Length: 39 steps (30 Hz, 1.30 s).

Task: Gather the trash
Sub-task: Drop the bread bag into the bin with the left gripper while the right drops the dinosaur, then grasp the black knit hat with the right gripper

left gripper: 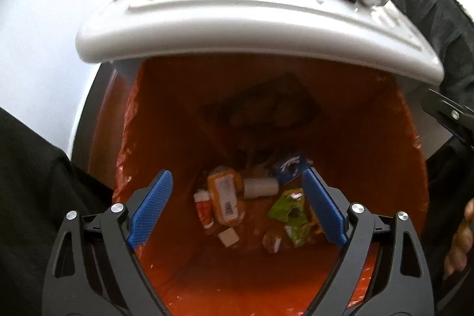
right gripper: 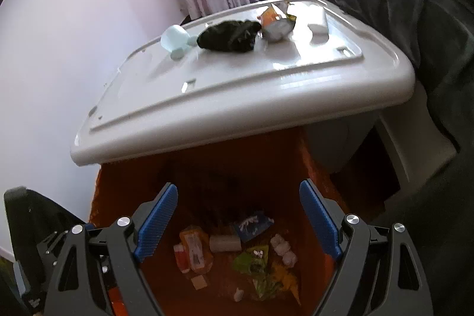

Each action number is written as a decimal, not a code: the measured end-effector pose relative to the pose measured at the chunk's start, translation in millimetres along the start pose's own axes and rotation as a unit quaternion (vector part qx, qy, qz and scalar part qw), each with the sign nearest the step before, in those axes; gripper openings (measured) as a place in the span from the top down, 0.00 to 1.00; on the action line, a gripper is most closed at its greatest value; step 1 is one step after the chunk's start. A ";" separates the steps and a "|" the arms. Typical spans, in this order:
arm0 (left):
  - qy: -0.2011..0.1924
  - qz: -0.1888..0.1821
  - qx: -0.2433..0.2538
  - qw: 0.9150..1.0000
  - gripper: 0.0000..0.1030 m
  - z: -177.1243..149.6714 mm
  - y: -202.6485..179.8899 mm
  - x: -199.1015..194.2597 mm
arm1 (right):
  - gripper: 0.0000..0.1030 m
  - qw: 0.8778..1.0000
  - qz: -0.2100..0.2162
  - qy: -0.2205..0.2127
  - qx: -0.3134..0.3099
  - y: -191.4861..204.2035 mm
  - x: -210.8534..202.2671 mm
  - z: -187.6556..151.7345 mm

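Both claws hang wide over the orange-lined bin (left gripper: 414,168), left gripper (left gripper: 237,209) and right gripper (right gripper: 238,222) with nothing between the blue pads. Down in the bin lie wrappers and a small white roll (left gripper: 260,187). On the white table (right gripper: 207,96) beyond wait a crumpled black bag (right gripper: 229,36), a torn foil wrapper (right gripper: 277,22) (slippery, I'd guess) and a pale blue tissue roll (right gripper: 174,39). All look light and soft; pinch each across its bunched middle.
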<state>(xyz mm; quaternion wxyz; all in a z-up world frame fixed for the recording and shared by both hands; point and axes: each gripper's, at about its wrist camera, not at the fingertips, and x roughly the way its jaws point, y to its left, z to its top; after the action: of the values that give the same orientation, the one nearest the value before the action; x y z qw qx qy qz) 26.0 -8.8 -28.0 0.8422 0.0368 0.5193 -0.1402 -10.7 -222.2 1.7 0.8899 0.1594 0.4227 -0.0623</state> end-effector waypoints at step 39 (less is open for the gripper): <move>-0.103 -0.022 0.029 0.994 0.16 103.5 -0.6 -11.4 | 0.68 0.991 0.017 0.073 -0.114 41.5 127.6 171.0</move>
<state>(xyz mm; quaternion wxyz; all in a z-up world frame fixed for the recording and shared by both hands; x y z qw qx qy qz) 110.5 -28.6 29.5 0.8863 0.0354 0.4265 -0.1769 205.8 -237.6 14.0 0.8700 0.0678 0.4882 0.0133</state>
